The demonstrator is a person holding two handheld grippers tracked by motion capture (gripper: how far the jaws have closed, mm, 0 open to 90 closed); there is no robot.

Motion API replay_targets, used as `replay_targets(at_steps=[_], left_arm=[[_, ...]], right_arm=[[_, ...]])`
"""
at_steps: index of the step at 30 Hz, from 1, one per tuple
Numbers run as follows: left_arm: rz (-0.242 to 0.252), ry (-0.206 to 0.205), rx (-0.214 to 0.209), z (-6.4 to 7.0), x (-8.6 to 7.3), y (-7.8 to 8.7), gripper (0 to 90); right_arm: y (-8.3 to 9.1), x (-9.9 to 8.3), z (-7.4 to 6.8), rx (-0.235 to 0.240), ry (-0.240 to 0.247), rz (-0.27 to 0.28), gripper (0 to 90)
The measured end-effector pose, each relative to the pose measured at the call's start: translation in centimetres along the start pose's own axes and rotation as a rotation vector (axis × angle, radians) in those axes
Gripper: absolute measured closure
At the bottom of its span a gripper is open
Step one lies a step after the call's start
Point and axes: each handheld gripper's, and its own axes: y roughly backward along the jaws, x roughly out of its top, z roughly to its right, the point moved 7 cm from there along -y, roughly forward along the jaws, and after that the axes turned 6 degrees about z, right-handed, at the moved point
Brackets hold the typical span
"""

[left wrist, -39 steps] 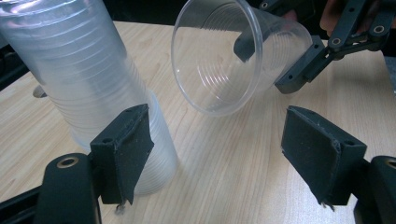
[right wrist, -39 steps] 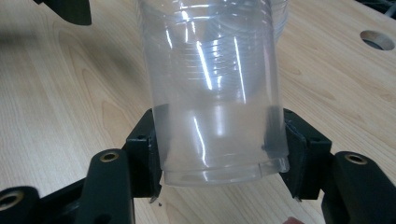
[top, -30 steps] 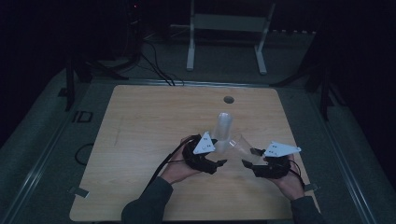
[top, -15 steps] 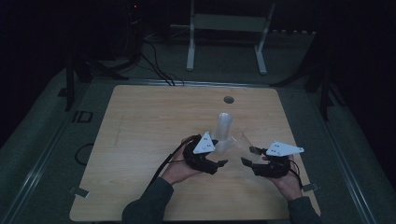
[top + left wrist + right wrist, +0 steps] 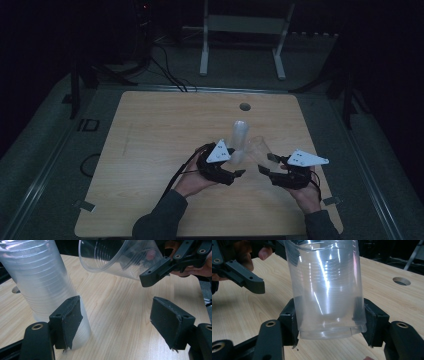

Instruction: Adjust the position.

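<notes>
While right gripper (image 5: 329,322) stays clamped on cup (image 5: 327,287), it's tilted more; left gripper (image 5: 120,325) fingers apart beside stack (image 5: 42,285).

high view overhead, gripper views close, tabletop (image 5: 165,130) shared

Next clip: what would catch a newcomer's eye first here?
Most striking is the single clear cup, clamped near its base between the right gripper jaws and tilted off the wooden table. Beside it, a tall stack of clear cups stands upright by the open left gripper, one pad alongside it.
</notes>
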Motion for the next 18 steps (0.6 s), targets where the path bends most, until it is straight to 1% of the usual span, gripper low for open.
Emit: replay_targets(at_steps=[8,11,12,18], left_arm=[[0.012,0.009,0.005,-0.05,0.23,-0.04,24.8],[0.022,0.011,0.012,-0.08,0.46,0.02,26.2],[0.024,0.009,0.012,-0.10,0.55,0.06,26.3],[0.033,0.011,0.016,-0.17,0.98,0.09,26.3]], right_arm=[[0.19,0.56,-0.17,-0.007,-0.005,0.041,41.0],[0.23,0.65,-0.15,-0.008,-0.007,0.050,41.1],[0.29,0.73,-0.09,-0.013,-0.017,0.066,41.1],[0.41,0.81,-0.03,-0.017,-0.031,0.094,41.1]])
